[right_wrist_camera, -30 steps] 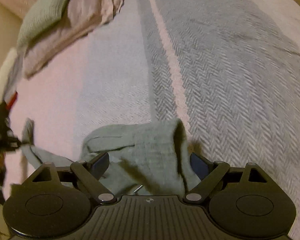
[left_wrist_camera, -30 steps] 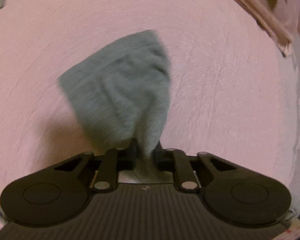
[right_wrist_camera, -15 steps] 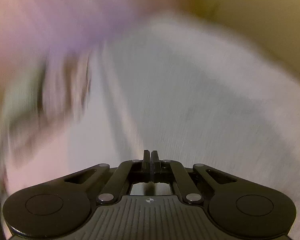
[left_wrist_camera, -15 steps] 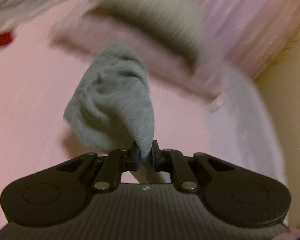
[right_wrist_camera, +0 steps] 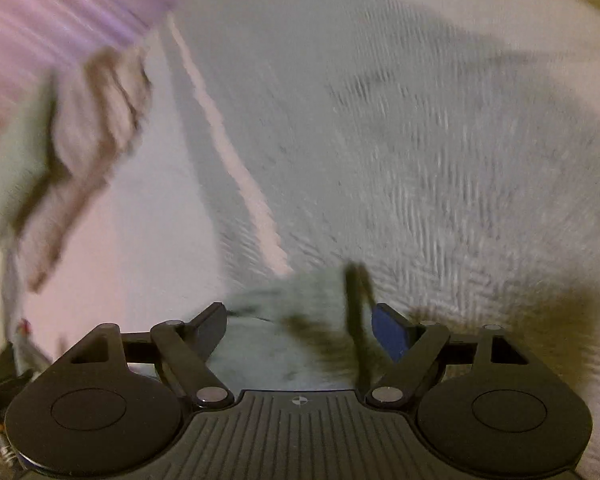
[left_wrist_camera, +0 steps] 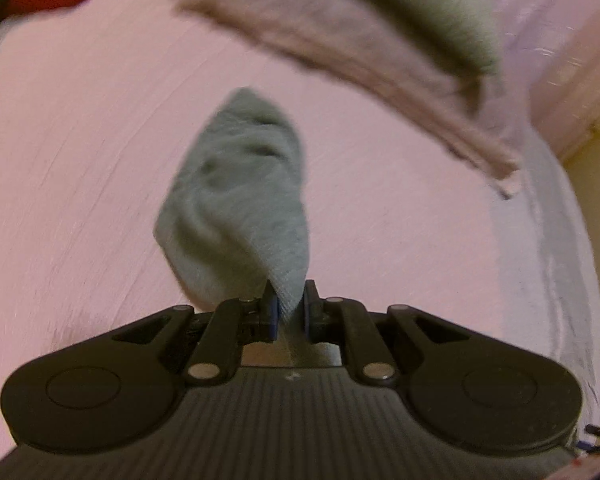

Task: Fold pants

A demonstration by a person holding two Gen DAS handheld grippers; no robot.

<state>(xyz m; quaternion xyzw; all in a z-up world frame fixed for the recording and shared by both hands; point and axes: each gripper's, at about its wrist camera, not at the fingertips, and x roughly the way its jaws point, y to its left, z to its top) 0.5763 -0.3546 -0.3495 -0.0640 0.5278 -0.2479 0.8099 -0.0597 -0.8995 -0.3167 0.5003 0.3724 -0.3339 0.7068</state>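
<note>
Left gripper [left_wrist_camera: 288,312] fingers stayed clamped on the grey-green pants [left_wrist_camera: 240,200], lifted over the pink bed [left_wrist_camera: 80,160], while right gripper [right_wrist_camera: 300,332] fingers reopened wide around another fold (untouched, blurred), ready for a second grasp.

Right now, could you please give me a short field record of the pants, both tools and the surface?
pants: grey-green, bunched, hanging from left tool
left tool: shut on pants
right tool: jaws opening, pants fabric between them, pads apparently not pressing
surface: pink sheet; grey herringbone blanket
other clothes: folded pile beyond
image: blurred by motion
</note>
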